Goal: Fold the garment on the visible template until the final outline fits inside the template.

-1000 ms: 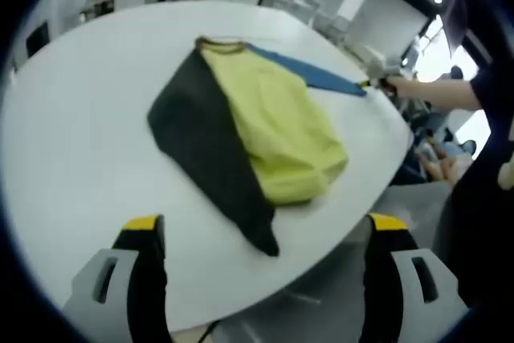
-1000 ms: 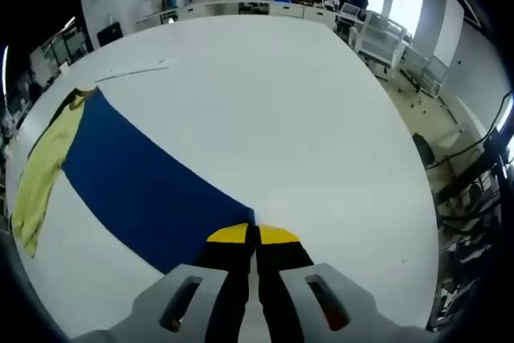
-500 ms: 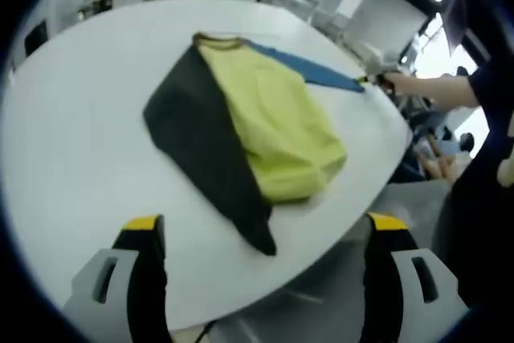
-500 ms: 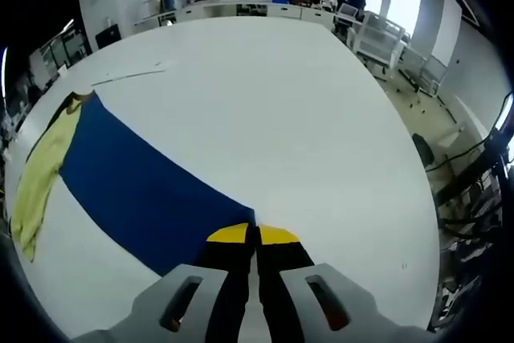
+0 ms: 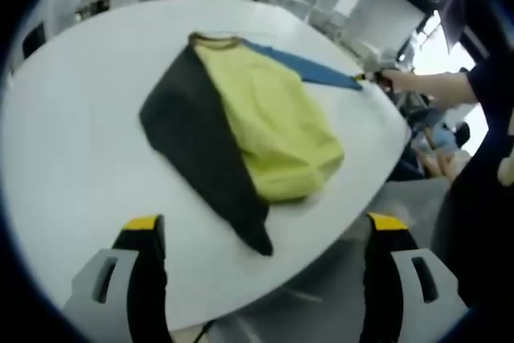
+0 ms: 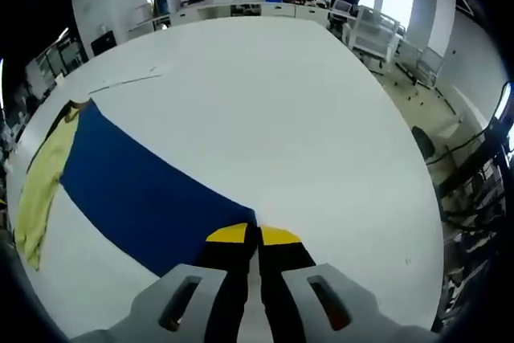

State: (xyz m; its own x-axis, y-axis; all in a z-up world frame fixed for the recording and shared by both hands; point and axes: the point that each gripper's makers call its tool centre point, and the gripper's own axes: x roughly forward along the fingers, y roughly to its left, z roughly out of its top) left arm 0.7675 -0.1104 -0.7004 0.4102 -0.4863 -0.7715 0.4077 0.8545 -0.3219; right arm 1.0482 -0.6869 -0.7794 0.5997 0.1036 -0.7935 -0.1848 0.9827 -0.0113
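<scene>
Left tool jaws spread wide, right tool jaws pinched together, arm outstretched

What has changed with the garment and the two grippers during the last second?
Nothing visibly changed. The right gripper stays shut on the blue fabric panel of the yellow, blue and dark garment; the left gripper stays open, apart from it, over the white table.

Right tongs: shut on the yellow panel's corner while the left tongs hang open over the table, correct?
Not quite. The right gripper view shows the right tongs shut on the blue panel, not the yellow one. The left tongs hang open over the table.
</scene>
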